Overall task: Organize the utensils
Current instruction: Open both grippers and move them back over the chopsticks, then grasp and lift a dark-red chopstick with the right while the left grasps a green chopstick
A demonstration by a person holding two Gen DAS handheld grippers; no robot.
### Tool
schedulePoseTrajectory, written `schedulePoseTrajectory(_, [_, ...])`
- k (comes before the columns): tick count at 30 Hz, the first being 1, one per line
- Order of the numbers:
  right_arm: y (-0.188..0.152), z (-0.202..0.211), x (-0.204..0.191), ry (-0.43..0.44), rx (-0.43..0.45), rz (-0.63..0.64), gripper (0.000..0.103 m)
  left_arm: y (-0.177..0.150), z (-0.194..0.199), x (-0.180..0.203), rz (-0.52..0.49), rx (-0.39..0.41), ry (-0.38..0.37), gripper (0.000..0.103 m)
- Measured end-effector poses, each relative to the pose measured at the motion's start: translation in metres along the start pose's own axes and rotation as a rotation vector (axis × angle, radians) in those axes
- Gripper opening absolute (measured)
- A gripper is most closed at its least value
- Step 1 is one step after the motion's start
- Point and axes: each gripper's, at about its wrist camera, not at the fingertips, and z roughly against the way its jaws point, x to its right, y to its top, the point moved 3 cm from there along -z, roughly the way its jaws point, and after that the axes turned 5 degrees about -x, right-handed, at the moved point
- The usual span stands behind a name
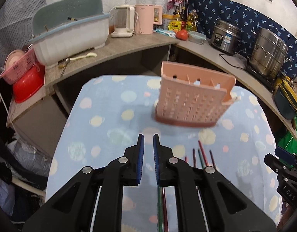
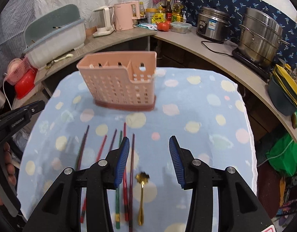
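Observation:
A pink perforated utensil holder [image 1: 193, 98] stands upright on the spotted blue cloth [image 1: 102, 119], empty as far as I can see; it also shows in the right wrist view [image 2: 121, 83]. Several coloured chopsticks [image 2: 109, 150] lie side by side on the cloth in front of it, and show in the left wrist view [image 1: 202, 154]. A gold spoon [image 2: 141, 195] lies right of them. My left gripper [image 1: 148, 137] is nearly shut, holds nothing and hovers left of the chopsticks. My right gripper [image 2: 148, 141] is open and empty above the chopsticks and spoon.
An L-shaped counter [image 2: 206, 44] runs behind and right of the table, with a dish rack [image 2: 55, 36], kettles [image 2: 123, 17], bottles, a rice cooker [image 2: 212, 27] and a steel pot [image 2: 260, 38]. A red basin [image 1: 26, 87] and pink basket sit at left.

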Motion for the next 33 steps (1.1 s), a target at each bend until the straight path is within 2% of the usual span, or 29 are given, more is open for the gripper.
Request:
schedulePoseTrajectory(9, [-0.075, -0.012, 0.005, 0.011, -0.076, -0.036, 0.042, -0.082, -0.006, -0.006, 0.004, -0.108, 0.01, 0.009])
schedulePoseTrajectory(17, [-0.123, -0.017, 0.004, 0.022, -0.119, -0.059, 0.042, -0.145, -0.009, -0.001, -0.023, -0.196, 0.003, 0.009])
schedulePoseTrajectory(19, [-0.133, -0.018, 0.001, 0.016, -0.126, -0.05, 0.039, -0.157, -0.007, 0.003, -0.042, -0.207, 0.0, 0.01])
schedulePoseTrajectory(22, [-0.147, -0.02, -0.003, 0.032, -0.145, -0.044, 0.033, -0.171, -0.005, 0.006, -0.057, -0.217, -0.01, 0.009])
schedulePoseTrajectory(30, [-0.166, -0.029, -0.024, 0.062, -0.172, -0.014, 0.031, -0.19, -0.007, 0.02, -0.076, -0.23, -0.063, 0.009])
schedulePoseTrajectory(33, [-0.171, -0.034, -0.028, 0.066, -0.183, -0.006, 0.025, -0.193, -0.011, 0.021, -0.065, -0.239, -0.075, 0.009])
